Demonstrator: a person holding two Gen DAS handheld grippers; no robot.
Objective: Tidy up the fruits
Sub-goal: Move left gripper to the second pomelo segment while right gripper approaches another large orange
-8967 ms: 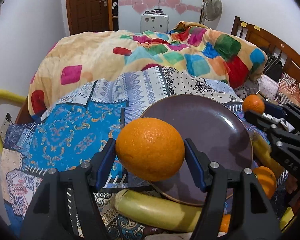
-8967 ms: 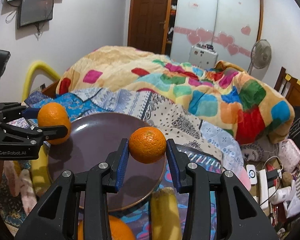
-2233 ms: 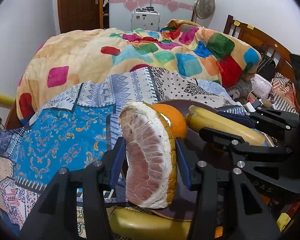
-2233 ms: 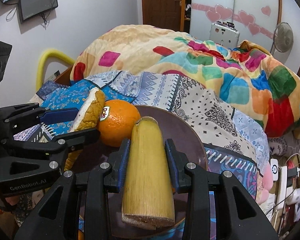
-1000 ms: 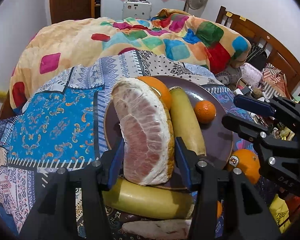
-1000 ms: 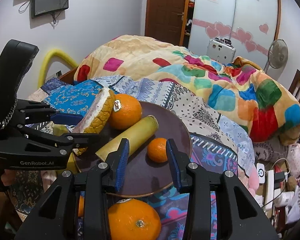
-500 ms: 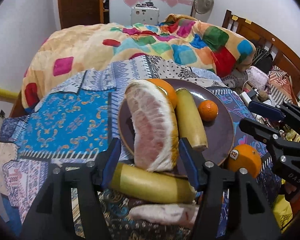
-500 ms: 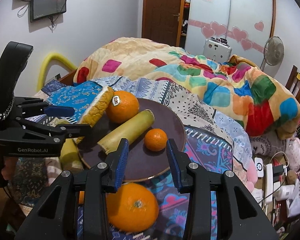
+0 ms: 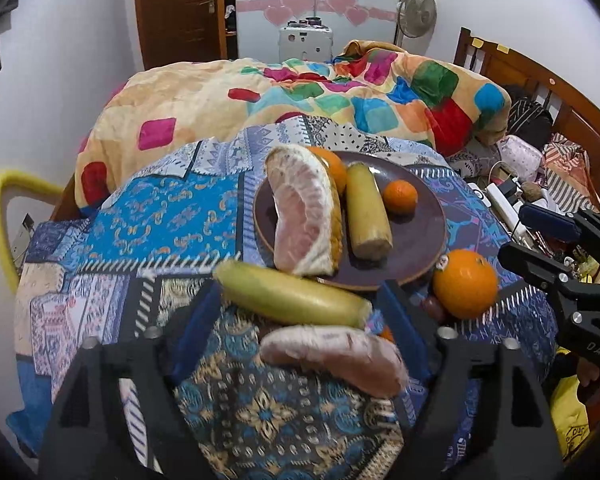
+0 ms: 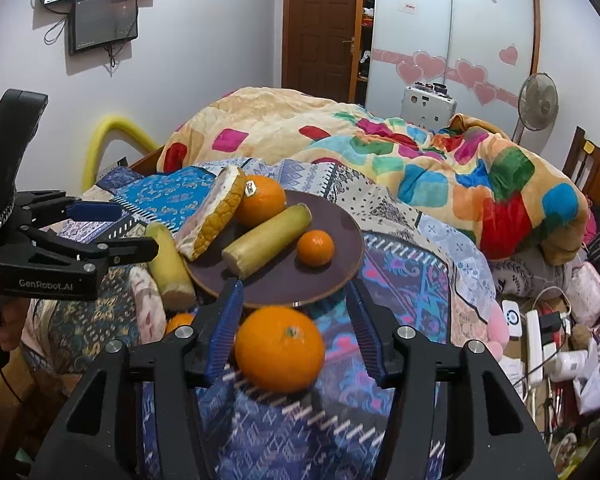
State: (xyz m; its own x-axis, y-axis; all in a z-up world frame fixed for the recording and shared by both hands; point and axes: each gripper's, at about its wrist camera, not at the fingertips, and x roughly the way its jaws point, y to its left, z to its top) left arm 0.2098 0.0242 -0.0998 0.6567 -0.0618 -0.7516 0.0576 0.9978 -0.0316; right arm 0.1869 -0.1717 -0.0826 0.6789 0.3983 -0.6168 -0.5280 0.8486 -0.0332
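Observation:
A dark brown plate (image 9: 422,236) on the patterned bedspread holds a pomelo wedge (image 9: 304,216), a big orange (image 9: 334,170), a yellow-green stalk piece (image 9: 366,216) and a small orange (image 9: 399,197). My left gripper (image 9: 300,320) is open, its fingers either side of a second stalk piece (image 9: 288,296) and a peeled pomelo segment (image 9: 336,354) on the cloth. My right gripper (image 10: 296,332) is open around a large orange (image 10: 280,348) lying in front of the plate (image 10: 340,268). The left gripper shows at the left of the right wrist view (image 10: 112,228).
A colourful quilt (image 9: 300,108) is heaped behind the plate. A wooden headboard (image 9: 540,88) and clutter with cables (image 10: 540,320) lie to the right. A yellow padded rail (image 10: 108,140) stands at the left bed edge. Another small orange (image 10: 179,322) peeks beside my right finger.
Both grippers have pulled back from the plate. The left one let go of the pomelo wedge, which now rests on the plate, and opened wider. The right one now frames the large orange.

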